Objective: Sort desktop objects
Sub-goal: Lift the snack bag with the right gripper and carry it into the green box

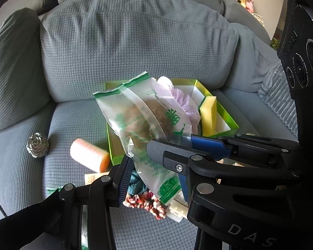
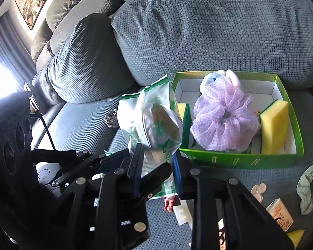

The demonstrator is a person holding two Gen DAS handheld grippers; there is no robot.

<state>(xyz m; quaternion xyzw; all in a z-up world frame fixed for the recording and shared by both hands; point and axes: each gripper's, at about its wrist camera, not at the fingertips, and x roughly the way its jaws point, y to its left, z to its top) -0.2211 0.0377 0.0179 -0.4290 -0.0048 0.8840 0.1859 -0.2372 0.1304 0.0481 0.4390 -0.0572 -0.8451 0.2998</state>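
Note:
Two clear plastic bags with green print and brown contents are held up over the sofa seat, beside a green box. My left gripper has the bags between its fingers, which stand fairly wide apart. My right gripper also has the bags between its fingers; its finger tips reach across the left wrist view and pinch the bags. The green box holds a purple scrunchie, a soft toy and yellow sponges.
On the grey sofa seat lie a steel scourer, an orange thread spool, a red-white scrunchie, a teal scrunchie, a pale green scrunchie, coins and a small carton. Back cushions rise behind.

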